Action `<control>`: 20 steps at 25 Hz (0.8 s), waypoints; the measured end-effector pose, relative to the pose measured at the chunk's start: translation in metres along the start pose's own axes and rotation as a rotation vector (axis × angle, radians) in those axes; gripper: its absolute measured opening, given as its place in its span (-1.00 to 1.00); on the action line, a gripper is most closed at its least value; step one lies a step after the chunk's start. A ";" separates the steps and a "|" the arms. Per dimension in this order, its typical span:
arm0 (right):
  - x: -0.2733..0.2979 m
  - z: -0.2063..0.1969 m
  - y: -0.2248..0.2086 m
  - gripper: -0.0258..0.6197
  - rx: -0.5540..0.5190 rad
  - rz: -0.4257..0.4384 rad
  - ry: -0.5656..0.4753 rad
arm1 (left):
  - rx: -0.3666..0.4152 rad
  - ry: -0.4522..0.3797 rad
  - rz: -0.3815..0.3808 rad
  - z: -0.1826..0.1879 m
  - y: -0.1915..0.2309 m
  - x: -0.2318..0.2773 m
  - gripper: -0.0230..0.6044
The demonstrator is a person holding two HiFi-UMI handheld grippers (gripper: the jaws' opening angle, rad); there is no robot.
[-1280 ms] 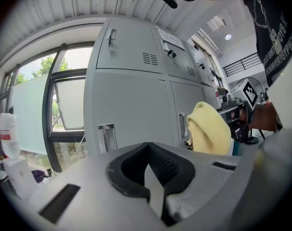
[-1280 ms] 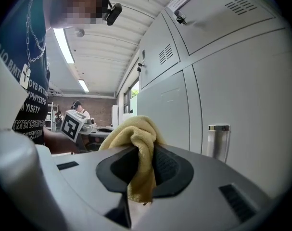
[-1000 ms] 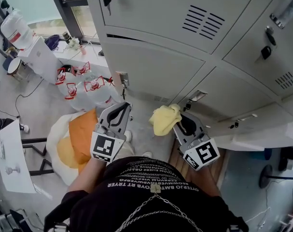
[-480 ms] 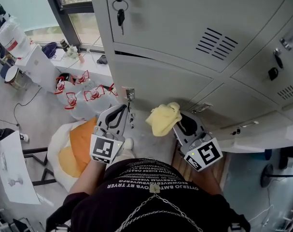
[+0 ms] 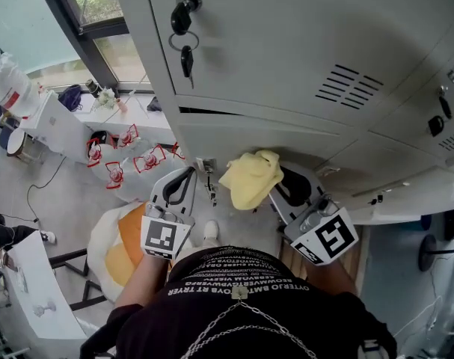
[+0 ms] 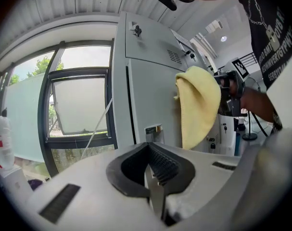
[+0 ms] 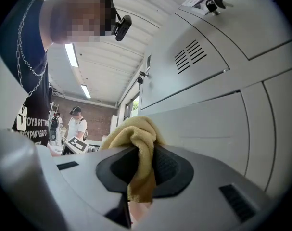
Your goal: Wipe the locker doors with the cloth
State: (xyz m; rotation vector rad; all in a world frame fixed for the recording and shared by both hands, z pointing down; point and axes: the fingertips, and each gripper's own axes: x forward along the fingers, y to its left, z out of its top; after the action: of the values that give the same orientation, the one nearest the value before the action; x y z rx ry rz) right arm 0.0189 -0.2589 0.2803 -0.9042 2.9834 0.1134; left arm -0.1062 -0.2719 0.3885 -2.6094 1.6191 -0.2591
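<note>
Grey metal locker doors fill the upper part of the head view, one with keys hanging from its lock. My right gripper is shut on a yellow cloth, which bunches out beyond its jaws just short of a lower door. In the right gripper view the cloth is pinched between the jaws, with the locker doors close on the right. My left gripper is shut and holds nothing, beside the cloth and facing the locker's edge.
On the floor at the left stand water bottles with red caps and an orange and white cushion. A window lies left of the lockers. Two other people stand far back in the room.
Both grippers and the cloth have risen along the lockers; the upper keyed door now fills more of the head view. The cloth stays in the right gripper.
</note>
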 end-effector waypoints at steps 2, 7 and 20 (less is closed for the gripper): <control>0.010 0.008 0.005 -0.72 -0.012 0.019 -0.008 | -0.005 -0.001 -0.012 -0.001 0.002 0.004 -0.91; 0.032 0.030 0.022 -0.72 -0.006 0.065 -0.057 | -0.031 -0.009 -0.050 -0.001 0.007 0.011 -0.91; 0.076 0.036 0.036 -0.72 -0.018 0.049 -0.022 | -0.039 -0.036 -0.115 0.000 0.009 0.013 -0.91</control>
State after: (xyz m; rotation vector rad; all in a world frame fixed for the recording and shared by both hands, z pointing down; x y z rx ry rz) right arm -0.0641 -0.2683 0.2432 -0.8257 2.9899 0.1508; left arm -0.1091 -0.2873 0.3886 -2.7237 1.4804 -0.1866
